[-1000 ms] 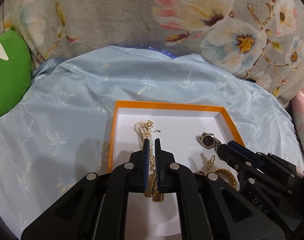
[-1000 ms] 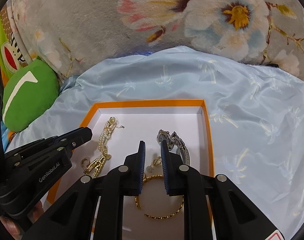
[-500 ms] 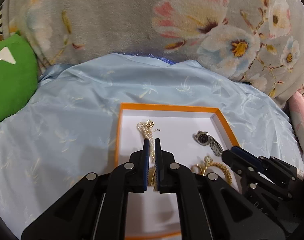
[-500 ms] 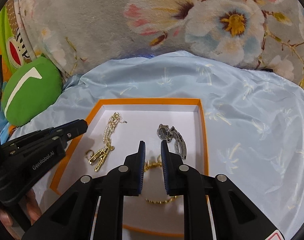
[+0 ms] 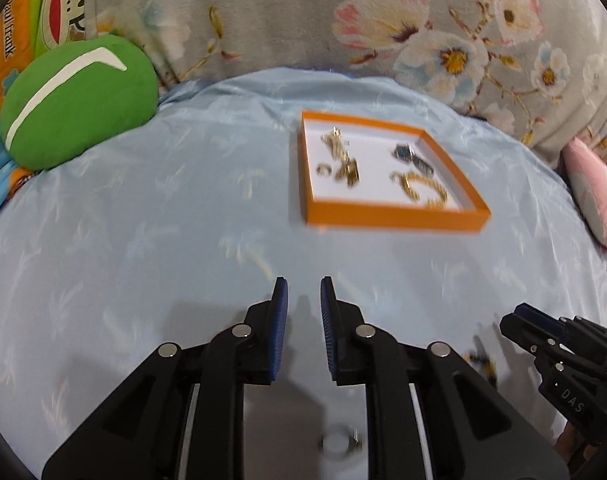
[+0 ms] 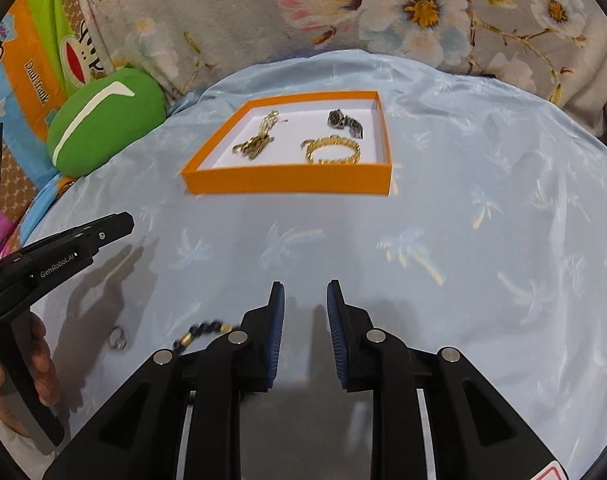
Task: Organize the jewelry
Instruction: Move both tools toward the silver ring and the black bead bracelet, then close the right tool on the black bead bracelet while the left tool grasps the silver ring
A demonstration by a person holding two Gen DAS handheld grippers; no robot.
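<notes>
Well, from the left wrist I see my left gripper (image 5: 303, 292) hovering low over the bed sheet (image 5: 143, 240), jaws slightly spread and empty, the orange box (image 5: 391, 216) well ahead. From the right wrist, my right gripper (image 6: 303, 296) likewise gapes empty; a beaded bracelet (image 6: 201, 330) and small ring (image 6: 118, 338) lie beside it: light, slippery, best pinched across the band.

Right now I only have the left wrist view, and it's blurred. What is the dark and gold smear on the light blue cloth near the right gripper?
Observer: A bracelet of dark beads with a gold piece. It lies on the light blue cloth, partly hidden behind the right gripper.
Operator: Is that gripper open?
Observer: Yes, its jaws stand apart with nothing between them.
Operator: Anything else outside the orange cardboard box?
Observer: A small silver ring lies on the cloth, left of the bracelet and apart from it.
</notes>
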